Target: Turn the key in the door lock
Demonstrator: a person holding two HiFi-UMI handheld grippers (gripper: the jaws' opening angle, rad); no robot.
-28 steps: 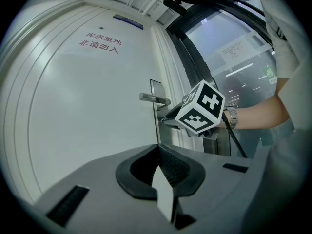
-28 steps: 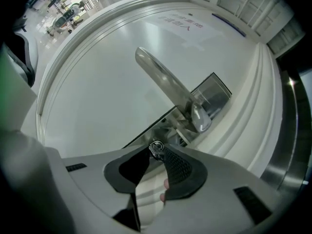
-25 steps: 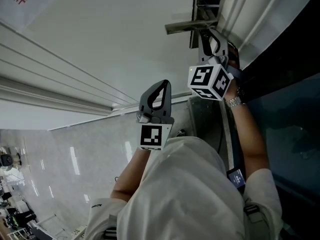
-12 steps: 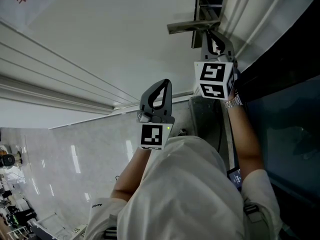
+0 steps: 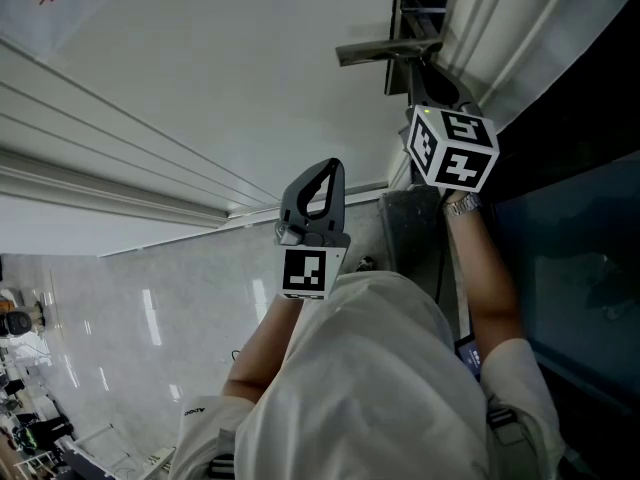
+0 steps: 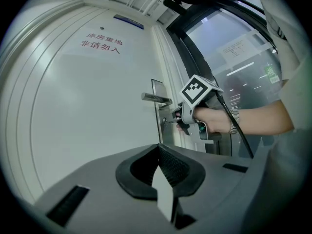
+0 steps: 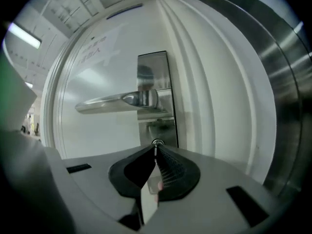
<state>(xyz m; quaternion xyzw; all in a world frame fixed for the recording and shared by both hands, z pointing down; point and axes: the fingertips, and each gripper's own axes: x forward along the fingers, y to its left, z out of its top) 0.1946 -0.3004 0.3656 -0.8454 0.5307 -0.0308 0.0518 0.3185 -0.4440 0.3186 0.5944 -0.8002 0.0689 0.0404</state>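
Head view: left gripper [image 5: 318, 183] hangs mid-frame before the white door [image 5: 200, 68], tips together. Right gripper [image 5: 431, 88] sits at two o'clock, just under the lever handle [image 5: 385, 51].

Left gripper view: its own jaws meet on nothing. The other gripper shows at one o'clock, its nose against the lock plate [image 6: 157, 89].

Right gripper view: the jaws have just been closing and now pinch the key [image 7: 155, 151]. The key sits in the lock cylinder [image 7: 157, 143], at twelve o'clock from the tips and below the handle.
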